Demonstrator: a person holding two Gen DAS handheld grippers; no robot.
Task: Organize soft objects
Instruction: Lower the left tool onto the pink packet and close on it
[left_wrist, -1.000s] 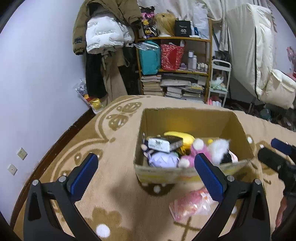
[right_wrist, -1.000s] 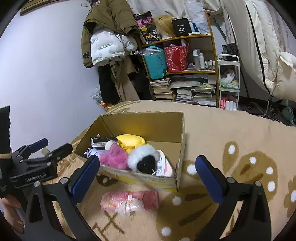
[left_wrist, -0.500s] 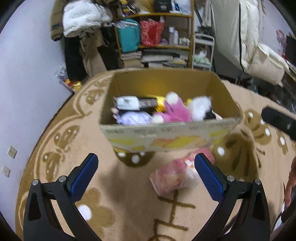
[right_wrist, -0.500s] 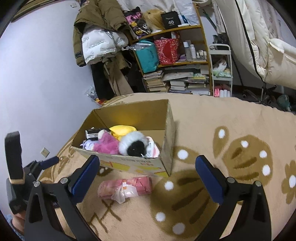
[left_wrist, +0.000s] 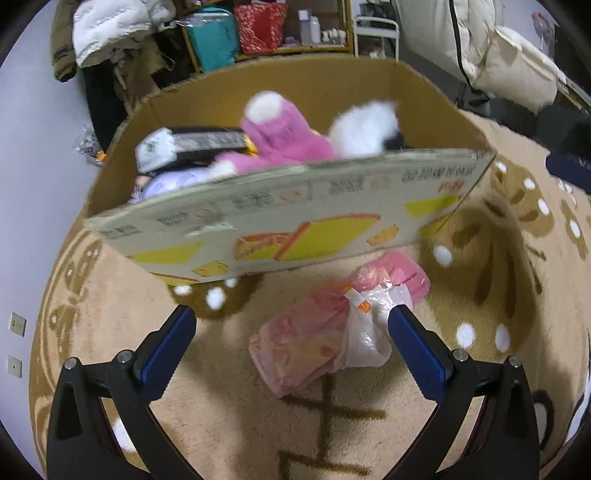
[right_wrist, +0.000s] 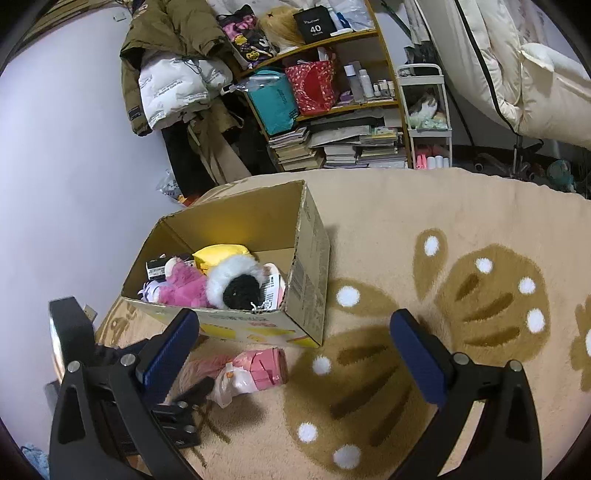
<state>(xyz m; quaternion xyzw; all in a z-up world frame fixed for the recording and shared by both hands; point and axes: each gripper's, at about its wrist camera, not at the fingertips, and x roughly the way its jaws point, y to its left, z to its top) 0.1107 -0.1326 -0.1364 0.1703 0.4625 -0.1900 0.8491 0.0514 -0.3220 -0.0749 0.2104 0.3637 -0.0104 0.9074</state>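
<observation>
A pink soft bundle in a clear plastic bag (left_wrist: 332, 328) lies on the rug just in front of the cardboard box (left_wrist: 288, 225). It also shows in the right wrist view (right_wrist: 255, 369). My left gripper (left_wrist: 291, 343) is open, low over the rug, its fingers either side of the bundle, the right pad close to the bag. The box (right_wrist: 306, 280) holds a pink plush (left_wrist: 284, 136), a white and black fluffy toy (right_wrist: 236, 284), a yellow plush (right_wrist: 221, 254) and other soft items. My right gripper (right_wrist: 295, 343) is open and empty, right of the box.
A patterned beige rug (right_wrist: 461, 295) covers the floor. A shelf with books and bags (right_wrist: 332, 110) and hanging coats (right_wrist: 173, 81) stand behind the box. A white padded chair (right_wrist: 535, 74) is at the right. The wall runs along the left.
My left gripper has dropped and moved forward to the pink bundle, which now lies between its fingers. My right gripper has drifted slightly and stays open.
</observation>
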